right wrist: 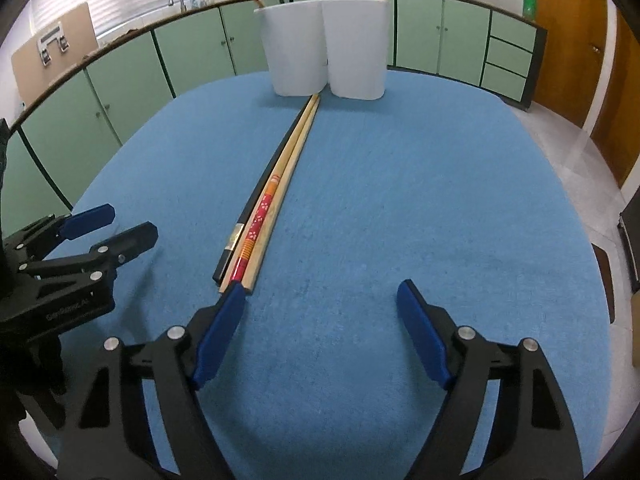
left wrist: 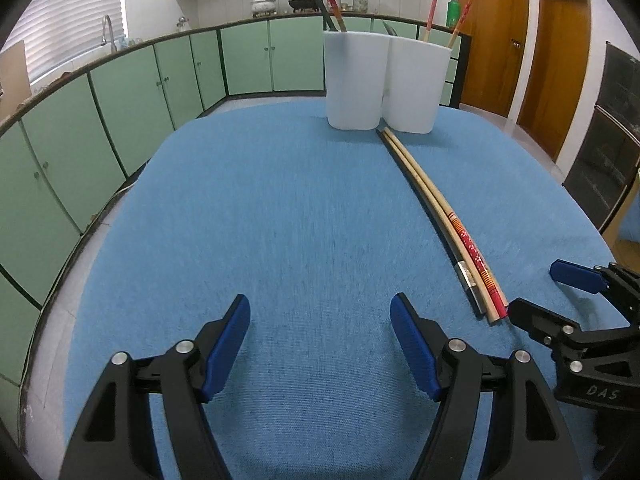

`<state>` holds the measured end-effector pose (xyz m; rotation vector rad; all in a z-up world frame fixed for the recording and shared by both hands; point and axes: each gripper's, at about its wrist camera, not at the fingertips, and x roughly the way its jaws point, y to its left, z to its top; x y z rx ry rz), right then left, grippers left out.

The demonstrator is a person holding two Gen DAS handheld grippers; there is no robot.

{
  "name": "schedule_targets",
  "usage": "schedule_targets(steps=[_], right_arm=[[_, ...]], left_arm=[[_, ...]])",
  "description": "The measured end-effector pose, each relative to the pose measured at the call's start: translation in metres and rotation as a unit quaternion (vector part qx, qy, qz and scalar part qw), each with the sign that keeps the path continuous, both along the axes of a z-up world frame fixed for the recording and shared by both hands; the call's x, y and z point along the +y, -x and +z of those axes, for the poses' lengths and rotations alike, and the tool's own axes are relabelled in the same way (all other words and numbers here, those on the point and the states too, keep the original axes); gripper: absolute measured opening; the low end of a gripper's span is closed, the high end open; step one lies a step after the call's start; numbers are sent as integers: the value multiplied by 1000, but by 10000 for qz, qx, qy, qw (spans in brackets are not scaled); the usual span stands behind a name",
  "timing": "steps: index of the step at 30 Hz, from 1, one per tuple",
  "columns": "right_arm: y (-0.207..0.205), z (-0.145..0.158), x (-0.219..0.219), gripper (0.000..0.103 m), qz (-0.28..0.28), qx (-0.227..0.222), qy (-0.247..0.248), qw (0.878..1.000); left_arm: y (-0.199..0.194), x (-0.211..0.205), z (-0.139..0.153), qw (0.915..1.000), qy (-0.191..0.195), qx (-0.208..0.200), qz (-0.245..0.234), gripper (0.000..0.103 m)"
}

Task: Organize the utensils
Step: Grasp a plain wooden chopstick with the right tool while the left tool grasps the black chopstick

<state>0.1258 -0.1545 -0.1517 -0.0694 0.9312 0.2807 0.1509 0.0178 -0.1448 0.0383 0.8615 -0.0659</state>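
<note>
Three chopsticks lie side by side on the blue tablecloth (left wrist: 280,220): a black one (left wrist: 420,196), a plain wooden one (right wrist: 286,184) and a red patterned one (left wrist: 474,254). Their far tips reach a white two-part holder (left wrist: 384,84), also in the right wrist view (right wrist: 326,46), with several chopsticks standing in it. My left gripper (left wrist: 320,344) is open and empty, left of the chopsticks. My right gripper (right wrist: 320,332) is open and empty, its left fingertip (right wrist: 234,294) at the chopsticks' near ends.
Green cabinets (left wrist: 140,100) with a counter and sink run behind the table. Wooden doors (left wrist: 552,60) stand at the right. The cloth (right wrist: 440,200) right of the chopsticks is bare. The right gripper also shows in the left wrist view (left wrist: 536,292), the left gripper in the right wrist view (right wrist: 112,224).
</note>
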Motion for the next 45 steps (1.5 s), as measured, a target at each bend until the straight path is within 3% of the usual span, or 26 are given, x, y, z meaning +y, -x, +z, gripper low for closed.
schedule_targets(steps=[9,13,20,24,26,27,28,41,45], right_arm=[[-1,-1,15,75,165,-37,275,9995],[-3,0,8,68,27,-51,309,9995],[1,0,-5,65,-134,0,-53,9999],[0,-2,8,48,-9,-57,71,10000],[-1,0,11,31,53,-70,51,9999],[-1,0,10,15,82,-51,-5,10000],[-1,0,9,7,84,-36,-31,10000],[0,1,-40,6,-389,-26,-188,9991],[1,0,-40,6,-390,-37,-193,9990]], left_arm=[[-3,3,-1,9999,85,86,56,72],[-4,5,-1,9999,122,91,79,72],[-6,1,-2,9999,67,123,75,73],[-5,1,0,9999,27,87,50,73],[-5,1,0,10000,18,87,45,73],[-5,1,0,9999,14,90,42,73],[-5,0,0,10000,7,94,33,73],[1,-33,4,9981,235,170,-539,73],[2,-47,0,9975,-11,231,-663,73]])
